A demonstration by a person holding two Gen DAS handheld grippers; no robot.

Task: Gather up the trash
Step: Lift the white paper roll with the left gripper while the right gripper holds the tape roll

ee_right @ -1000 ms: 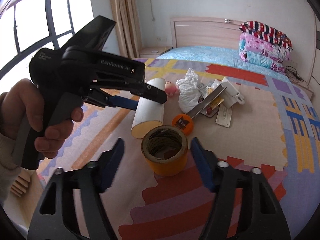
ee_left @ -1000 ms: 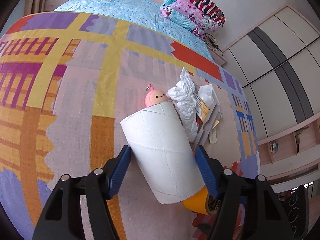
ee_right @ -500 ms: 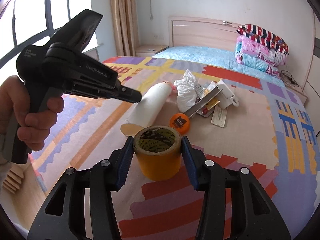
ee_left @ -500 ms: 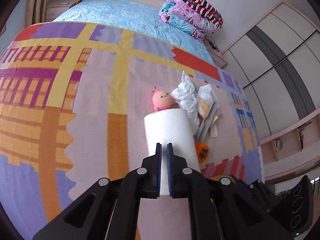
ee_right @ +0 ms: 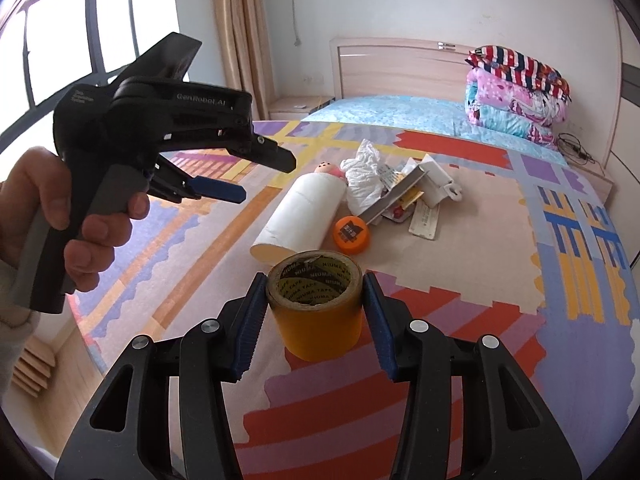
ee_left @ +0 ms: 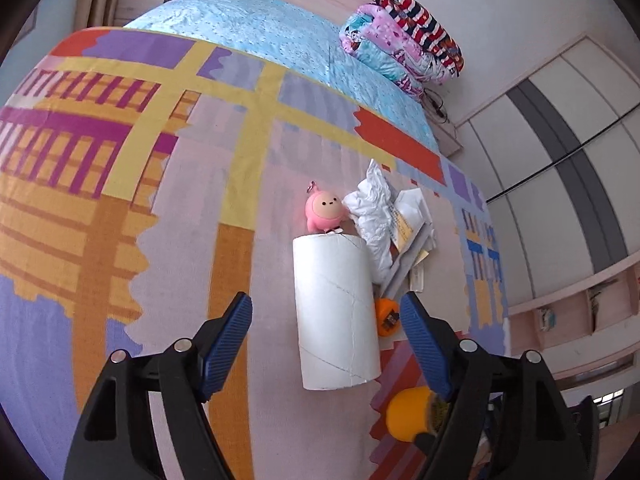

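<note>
A white cardboard tube point(ee_left: 336, 312) lies on the patterned bedspread point(ee_left: 180, 240), framed by the blue pads of my left gripper point(ee_left: 324, 312). Its jaws are opening, spread wide and hovering without touching the tube. In the right wrist view a hand holds that left gripper point(ee_right: 264, 178) in the air, left of the tube point(ee_right: 304, 212). My right gripper point(ee_right: 314, 284) is shut on a yellow tape roll point(ee_right: 320, 320), standing upright with pads on both sides. Behind the tube lie a pink toy point(ee_left: 324, 210), crumpled white wrapping point(ee_left: 372, 208), an orange cap point(ee_right: 352, 234) and paper scraps point(ee_right: 424, 216).
Folded quilts point(ee_right: 516, 92) are stacked by the headboard point(ee_right: 400, 64). A window point(ee_right: 60, 48) and curtain stand to the left, and wardrobe doors point(ee_left: 560, 160) to the right. The bed's near-left edge drops to a wooden floor point(ee_right: 48, 364).
My left gripper's jaws were around the tube, snapped shut above it, and now stand wide apart again. My right gripper has closed on the tape roll that sat loose between its fingers.
</note>
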